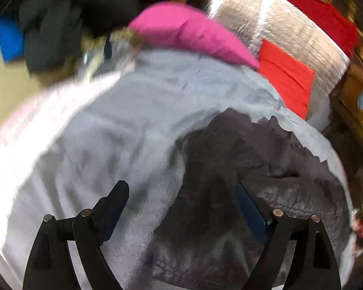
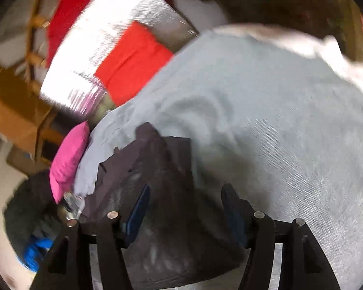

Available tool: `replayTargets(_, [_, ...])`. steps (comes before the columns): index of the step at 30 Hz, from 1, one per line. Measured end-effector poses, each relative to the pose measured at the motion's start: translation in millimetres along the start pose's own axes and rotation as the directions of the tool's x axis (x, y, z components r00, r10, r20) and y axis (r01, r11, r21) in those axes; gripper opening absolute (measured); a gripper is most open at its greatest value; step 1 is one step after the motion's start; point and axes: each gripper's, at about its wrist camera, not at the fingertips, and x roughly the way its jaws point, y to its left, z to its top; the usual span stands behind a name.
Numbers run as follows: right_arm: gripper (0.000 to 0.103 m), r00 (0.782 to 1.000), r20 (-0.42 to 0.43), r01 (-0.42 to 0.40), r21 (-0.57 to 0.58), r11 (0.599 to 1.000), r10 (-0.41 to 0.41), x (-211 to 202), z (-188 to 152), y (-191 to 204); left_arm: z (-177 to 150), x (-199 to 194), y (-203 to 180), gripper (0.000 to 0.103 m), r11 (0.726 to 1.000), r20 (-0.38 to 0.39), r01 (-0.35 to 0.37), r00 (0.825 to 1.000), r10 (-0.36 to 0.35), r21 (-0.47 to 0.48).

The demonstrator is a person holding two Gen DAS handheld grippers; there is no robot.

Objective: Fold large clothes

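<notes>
The dark cloth (image 1: 242,169) lies on the grey sheet (image 1: 121,120), right in front of both grippers. The left gripper (image 1: 181,205) and the right gripper (image 2: 185,203) each have wide, released jaws around it, holding nothing. Both look equally near. Everything is blurry, so the cloth's edges and long side are hard to make out.
</notes>
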Motion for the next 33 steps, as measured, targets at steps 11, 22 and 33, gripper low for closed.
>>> replayTargets(11, [0.066, 0.97, -0.226, -0.077, 0.033, 0.996, 0.083, 65.4, -18.8, -2.8, -15.0, 37.7, -1.8, 0.089, 0.979, -0.183, 0.155, 0.967, -0.178, -0.134])
replayTargets(22, [0.066, 0.985, -0.16, 0.03, -0.198, 0.98, -0.063, 72.8, -39.3, 46.1, -13.7, 45.1, -21.8, 0.075, 0.993, -0.167, 0.08, 0.982, -0.093, -0.082])
replayTargets(33, [0.069, 0.996, 0.067, -0.043, -0.145, 0.988, 0.053, -38.8, -49.5, 42.9, -27.3, -42.9, -20.5, 0.085, 0.999, -0.002, 0.001, 1.0, -0.002, -0.053])
